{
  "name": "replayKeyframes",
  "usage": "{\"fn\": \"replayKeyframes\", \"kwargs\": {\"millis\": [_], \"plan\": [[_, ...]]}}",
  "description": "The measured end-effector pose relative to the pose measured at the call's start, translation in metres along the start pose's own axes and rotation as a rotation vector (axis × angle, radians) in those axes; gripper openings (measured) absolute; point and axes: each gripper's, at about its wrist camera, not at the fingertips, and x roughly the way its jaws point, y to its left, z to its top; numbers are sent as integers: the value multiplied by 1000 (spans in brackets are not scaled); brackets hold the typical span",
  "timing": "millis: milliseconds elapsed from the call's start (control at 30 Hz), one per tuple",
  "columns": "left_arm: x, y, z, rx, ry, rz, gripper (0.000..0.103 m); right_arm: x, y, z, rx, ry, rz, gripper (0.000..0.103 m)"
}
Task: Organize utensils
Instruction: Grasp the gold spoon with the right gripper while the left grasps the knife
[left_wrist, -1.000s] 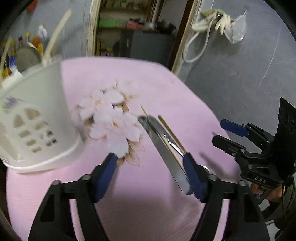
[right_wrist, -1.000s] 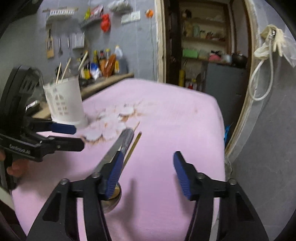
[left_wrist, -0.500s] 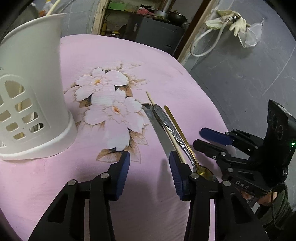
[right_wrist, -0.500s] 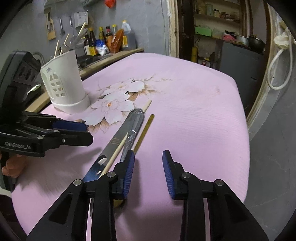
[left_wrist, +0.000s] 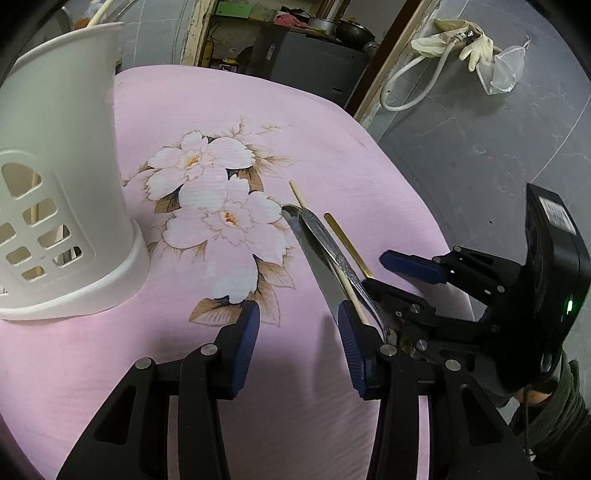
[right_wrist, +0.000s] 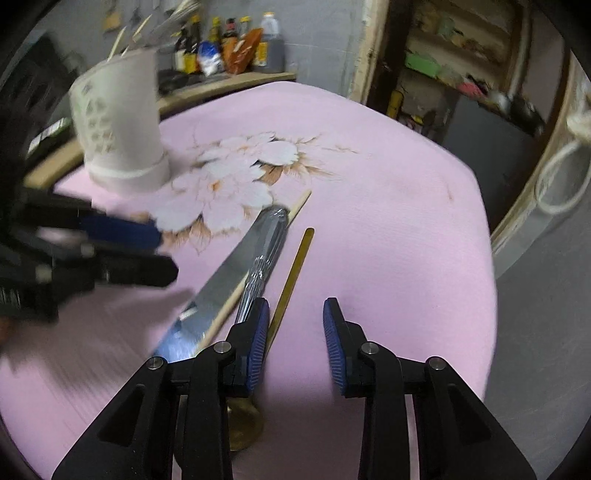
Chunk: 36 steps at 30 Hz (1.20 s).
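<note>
We have both claws parted and holding nothing. Left claw hovers low at 6 o'clock of the pink flower-print bench cloth; right claw sits just over the utensil bundle.

Utensils lie in a tight pile, running from 6 toward 12 in the right wrist view: flat steel knife, patterned silver spoon handle, pale wooden chopstick crossing over the blade, and gold-coloured spoon at the 3 o'clock edge, its bowl under the right claw's left finger.

White slotted plastic utensil holder stands upright at 9 o'clock in the left view, well apart from the pile, some sticks already in it.

Risks, our call:
- pieces touch or overlap, so closing may catch two at once or flick the chopstick away
- thin flat metal on soft cloth, so pads may slip off
- claws near each other, so they could collide
</note>
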Motion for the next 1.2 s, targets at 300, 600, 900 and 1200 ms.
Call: {"fn": "replayKeyframes", "kwargs": {"millis": [300, 600, 900, 1200], "plan": [[18, -20, 6, 91, 55, 57, 32, -17, -18, -20, 26, -33, -46, 3], [38, -37, 13, 167, 90, 137, 30, -19, -20, -26, 41, -60, -43, 3], [51, -46, 19, 242, 91, 207, 25, -20, -23, -27, 74, -76, -21, 3], [36, -24, 12, 207, 73, 260, 15, -23, -20, -31, 63, -91, -48, 0]]}}
